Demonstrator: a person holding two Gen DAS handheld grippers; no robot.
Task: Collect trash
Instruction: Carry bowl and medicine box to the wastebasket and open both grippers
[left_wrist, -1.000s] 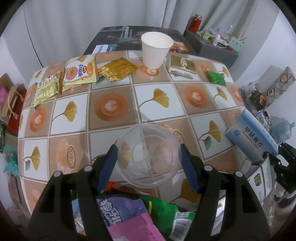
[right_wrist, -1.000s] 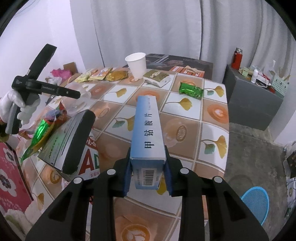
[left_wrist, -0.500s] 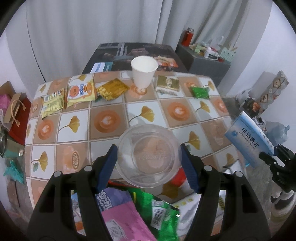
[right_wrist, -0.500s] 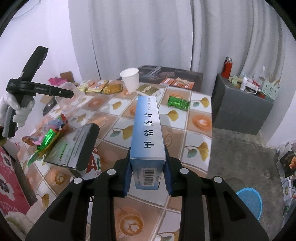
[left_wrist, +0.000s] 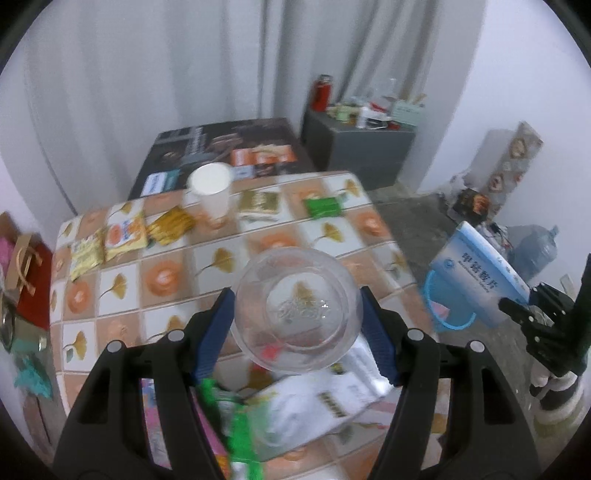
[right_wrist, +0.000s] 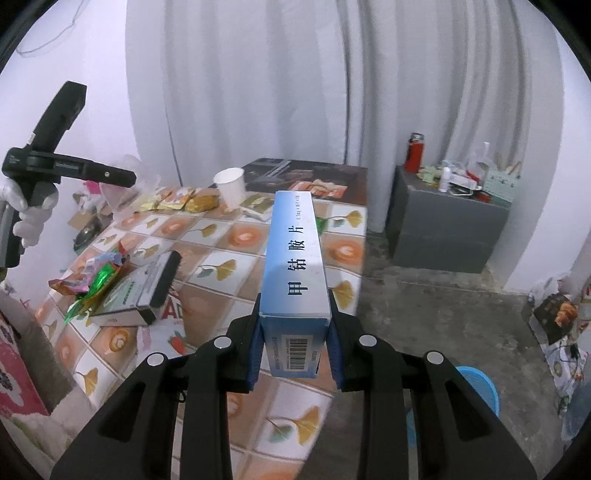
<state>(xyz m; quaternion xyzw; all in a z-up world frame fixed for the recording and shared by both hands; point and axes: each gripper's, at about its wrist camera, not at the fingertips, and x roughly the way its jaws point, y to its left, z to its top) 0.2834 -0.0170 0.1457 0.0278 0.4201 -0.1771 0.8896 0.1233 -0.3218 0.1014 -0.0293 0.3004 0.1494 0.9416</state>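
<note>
Clamped between the blue pads of the left gripper (left_wrist: 297, 314): a clear plastic cup (left_wrist: 298, 308), mouth toward the camera, held in the air above the near part of the tiled table (left_wrist: 229, 254). Clenched in the right gripper (right_wrist: 294, 345): a long blue medicine box (right_wrist: 295, 266), gripped at its barcode end, pointing away over the table's right edge. Same box visible from the left wrist (left_wrist: 480, 273), off the table's right side, above a blue basket (left_wrist: 448, 306) on the floor.

Under the cup, on the table's near edge: a heap of crumpled wrappers (left_wrist: 229, 417), green and pink, beside a white-and-silver carton (left_wrist: 325, 398). Seen from the right wrist, that heap (right_wrist: 94, 275) lying against the carton (right_wrist: 144, 288) on the table's left side.

At the table's far edge: a white paper cup (left_wrist: 211, 194) standing upright, yellow snack packets (left_wrist: 123, 236) to its left, a gold sachet (left_wrist: 171, 229) just beside them, a flat gold-printed packet (left_wrist: 258, 205) and a green wrapper (left_wrist: 325, 206) to its right.

Beyond the table: a dark printed box (left_wrist: 221, 155), then a grey cabinet (right_wrist: 447, 229) with a red bottle (right_wrist: 414, 151) on top.
</note>
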